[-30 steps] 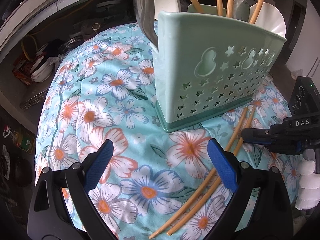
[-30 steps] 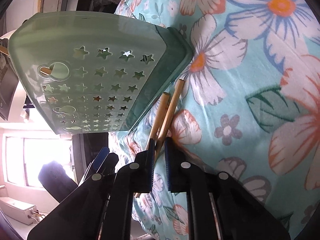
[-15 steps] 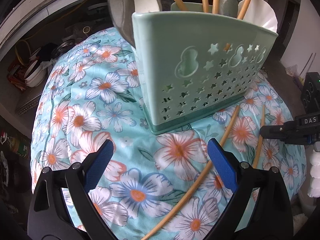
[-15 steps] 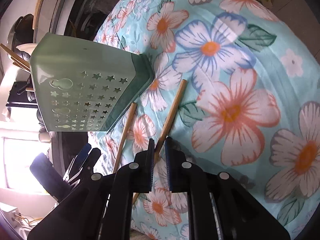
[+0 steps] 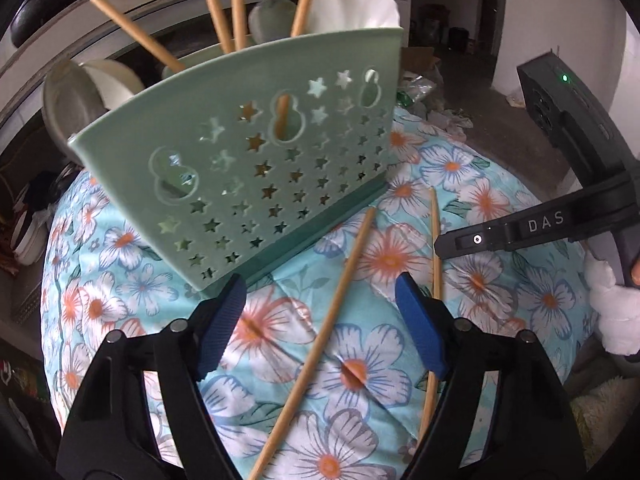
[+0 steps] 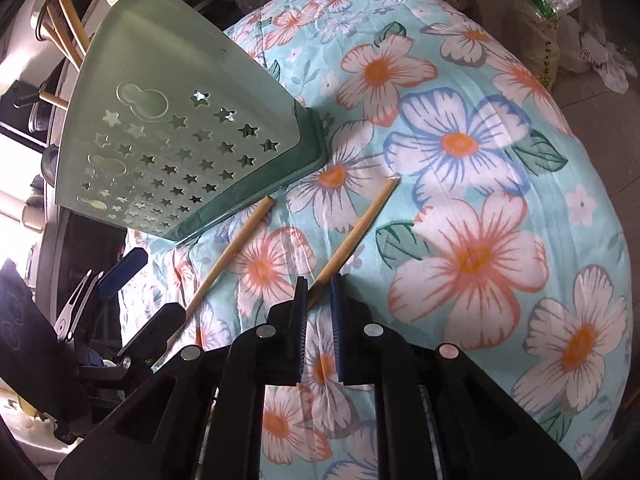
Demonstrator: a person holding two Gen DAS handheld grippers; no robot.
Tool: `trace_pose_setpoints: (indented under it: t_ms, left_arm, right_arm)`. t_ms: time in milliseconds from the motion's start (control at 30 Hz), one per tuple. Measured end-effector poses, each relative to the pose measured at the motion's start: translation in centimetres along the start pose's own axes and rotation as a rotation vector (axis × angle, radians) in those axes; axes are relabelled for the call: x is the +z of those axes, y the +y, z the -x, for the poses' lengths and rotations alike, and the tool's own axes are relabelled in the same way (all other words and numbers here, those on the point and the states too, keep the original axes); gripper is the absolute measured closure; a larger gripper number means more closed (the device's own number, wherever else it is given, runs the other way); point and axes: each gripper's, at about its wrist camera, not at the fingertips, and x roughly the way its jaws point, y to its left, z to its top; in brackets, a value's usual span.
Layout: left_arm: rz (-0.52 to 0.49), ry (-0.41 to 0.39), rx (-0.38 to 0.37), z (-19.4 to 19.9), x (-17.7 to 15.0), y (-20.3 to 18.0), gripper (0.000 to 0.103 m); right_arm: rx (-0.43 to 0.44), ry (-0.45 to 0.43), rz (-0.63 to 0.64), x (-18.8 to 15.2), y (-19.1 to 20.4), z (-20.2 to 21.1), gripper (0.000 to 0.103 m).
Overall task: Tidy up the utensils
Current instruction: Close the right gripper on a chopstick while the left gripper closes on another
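Right gripper (image 6: pixel 319 280): blue pads nearly together, pinching one wooden chopstick (image 6: pixel 354 234); its free end points to 1 o'clock over the floral cloth (image 6: pixel 520 240).

Left gripper (image 5: pixel 320 316): jaws wide apart and closing. The second chopstick (image 5: pixel 320 340) lies on the cloth between them, running from 6 toward 12 o'clock; the pads do not touch it. In this view the held chopstick (image 5: pixel 435 264) passes just behind the right-hand pad (image 5: pixel 420 332), at about 3 o'clock.

Beyond, at 11 o'clock of both claws, stands the pale green utensil holder (image 5: pixel 256 160), pierced with star holes, on the cloth. More chopsticks (image 5: pixel 216 4) and white spoons (image 5: pixel 352 4) stand upright in it. The two loose chopsticks lie just beside its base, apart from each other.
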Motion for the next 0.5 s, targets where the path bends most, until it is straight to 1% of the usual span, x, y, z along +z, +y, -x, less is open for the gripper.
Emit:
trace_pose_setpoints:
  t_ms: [33,67,100,133,167,233,267,333,400,433,500]
  left_arm:
    - [-0.022,0.010,-0.001,-0.4,0.0,-0.4,0.043]
    - [-0.042,0.023,-0.005,-0.8,0.0,-0.7,0.046]
    - [-0.059,0.034,-0.009,-1.0,-0.2,-1.1,0.053]
    - [-0.070,0.046,-0.013,-1.4,-0.3,-1.2,0.058]
    - [-0.074,0.059,-0.018,-1.9,-0.4,-1.3,0.061]
    - [-0.070,0.089,-0.030,-2.6,-0.5,-1.3,0.077]
    - [-0.062,0.101,-0.036,-2.8,-0.6,-1.2,0.080]
    - [-0.046,0.106,-0.037,-3.0,-0.8,-1.0,0.088]
    - [-0.029,0.111,-0.039,-2.9,-1.1,-0.8,0.091]
    - [-0.020,0.112,-0.043,-2.9,-1.1,-0.7,0.091]
    - [-0.008,0.114,-0.043,-2.8,-1.3,-0.5,0.091]
  right_arm:
    - [-0.003,-0.002,-0.002,-0.2,-0.1,0.2,0.092]
    - [-0.031,0.000,-0.004,-0.3,-0.3,0.1,0.098]
    - [-0.034,-0.002,-0.007,-0.4,-0.6,0.0,0.101]
    - [-0.020,-0.003,-0.019,-0.5,-0.7,0.0,0.101]
    - [-0.009,-0.003,-0.031,-0.6,-1.0,0.1,0.101]
    - [-0.002,-0.005,-0.038,-0.8,-1.3,0.3,0.101]
    - [0.001,-0.005,-0.040,-0.9,-1.3,0.4,0.101]
    - [0.013,-0.005,-0.048,-1.1,-1.7,0.6,0.101]
    - [0.042,0.000,-0.068,-1.0,-2.3,0.9,0.101]
    - [0.064,0.001,-0.081,-0.7,-2.5,0.9,0.096]
    - [0.097,-0.005,-0.102,-0.7,-2.8,1.5,0.095]
